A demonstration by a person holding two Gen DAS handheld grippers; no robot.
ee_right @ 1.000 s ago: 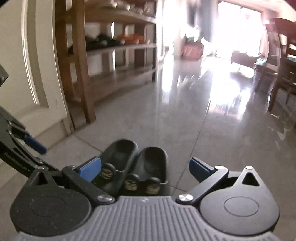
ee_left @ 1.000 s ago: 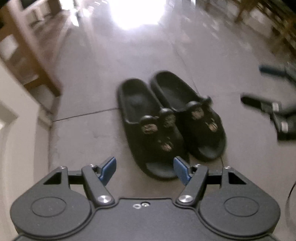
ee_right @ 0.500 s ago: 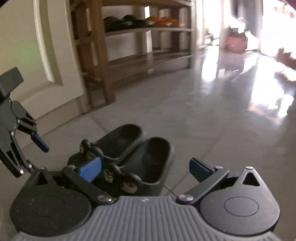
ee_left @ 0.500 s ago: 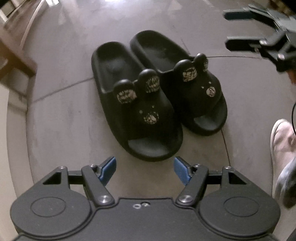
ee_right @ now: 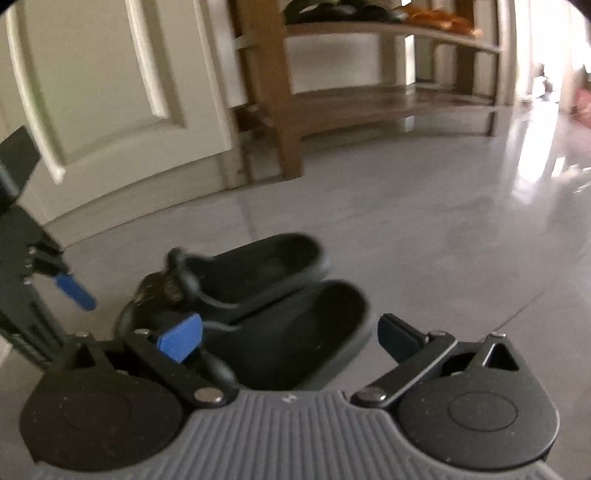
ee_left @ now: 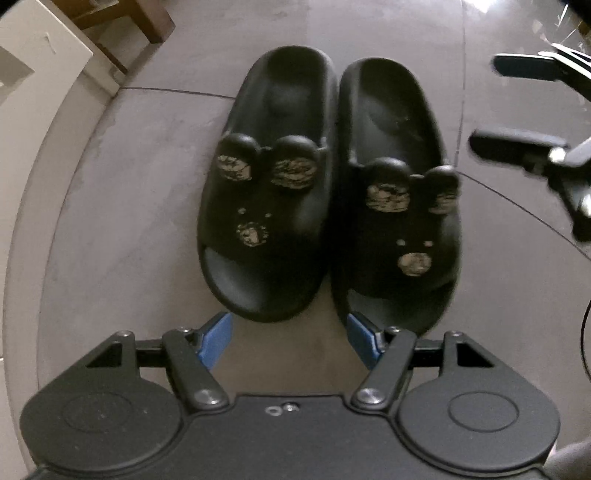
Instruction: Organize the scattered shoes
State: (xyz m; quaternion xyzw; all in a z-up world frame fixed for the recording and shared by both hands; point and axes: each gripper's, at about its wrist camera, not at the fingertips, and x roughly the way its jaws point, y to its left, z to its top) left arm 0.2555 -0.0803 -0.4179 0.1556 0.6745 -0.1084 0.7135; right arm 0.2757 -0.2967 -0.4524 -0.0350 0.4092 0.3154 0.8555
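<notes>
Two black slippers with bear ears lie side by side on the grey floor, toes toward me in the left wrist view: one slipper (ee_left: 271, 192) on the left, the other slipper (ee_left: 400, 206) on the right. My left gripper (ee_left: 290, 339) hovers open just short of their toes, holding nothing. The right gripper (ee_left: 532, 151) shows at the right edge, beside the right slipper. In the right wrist view the near slipper (ee_right: 295, 336) sits between the fingers of my open right gripper (ee_right: 291, 338), and the far slipper (ee_right: 251, 273) lies behind it. The left gripper (ee_right: 33, 280) is at the left edge.
A wooden shoe rack (ee_right: 369, 96) with shoes on its upper shelf stands against the wall beyond the slippers. A white panelled door (ee_right: 110, 92) is to its left. The rack's leg (ee_left: 147, 22) and the door's corner (ee_left: 44, 59) appear at the top left of the left wrist view.
My left gripper has tipped down and closed in over the slippers' toes. The right gripper has swung left and lower, so the near slipper now lies between its fingers.
</notes>
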